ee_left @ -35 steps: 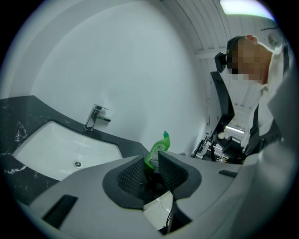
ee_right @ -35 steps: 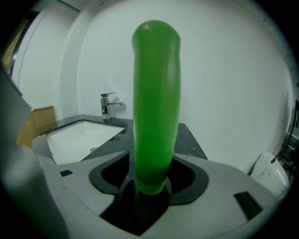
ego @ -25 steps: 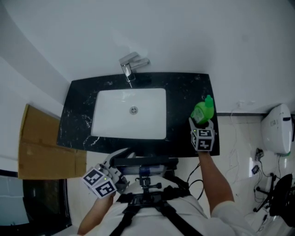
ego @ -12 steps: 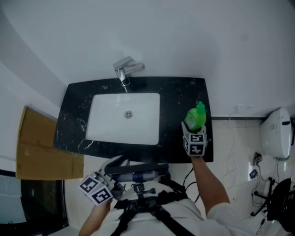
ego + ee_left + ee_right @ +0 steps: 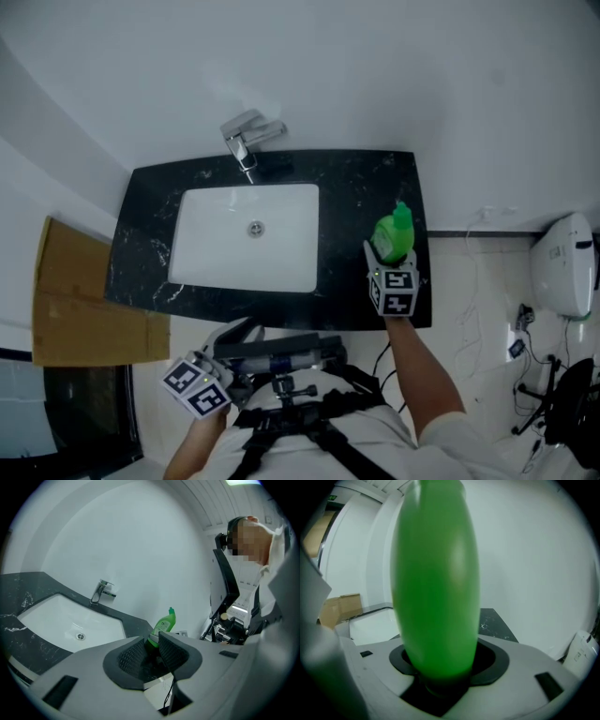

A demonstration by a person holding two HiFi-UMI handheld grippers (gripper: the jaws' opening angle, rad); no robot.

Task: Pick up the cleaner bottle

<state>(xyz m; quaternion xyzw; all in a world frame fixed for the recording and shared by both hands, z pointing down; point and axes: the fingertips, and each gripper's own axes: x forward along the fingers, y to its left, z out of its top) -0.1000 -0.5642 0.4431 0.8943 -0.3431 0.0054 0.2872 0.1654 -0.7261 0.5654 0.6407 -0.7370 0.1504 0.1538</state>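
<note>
Cleaner bottle (image 5: 393, 236) was at roughly 3 o'clock from the sink basin (image 5: 202, 246), out at that end of the black countertop (image 5: 356, 183). My right gripper (image 5: 386, 259) had it clamped low on the body. In the right gripper view the green bottle (image 5: 436, 588) filled the middle of the picture, and the jaws of the gripper (image 5: 440, 679) were pressed against its lower part on both sides. From the left gripper view the bottle (image 5: 161, 626) looked tilted, cap leaning toward 1 o'clock.

My left gripper (image 5: 152, 656) wasn't doing anything. It hung back at about 7 o'clock in the head view, off the counter edge and close to my body, with its jaws a little apart and nothing between them.

So I'd say the grab was done and the lift was the step in hand. Honestly I couldn't tell whether the base had cleared the counter yet, since no view showed the bottom edge. The next move, as I saw it, was a straight raise with the squeeze held firm. That plastic looks smooth and rounded, so it could slide or swing in the jaws if I got sloppy. The faucet (image 5: 246, 141) sat up at 11 o'clock, well apart from all this, so no worries there.
</note>
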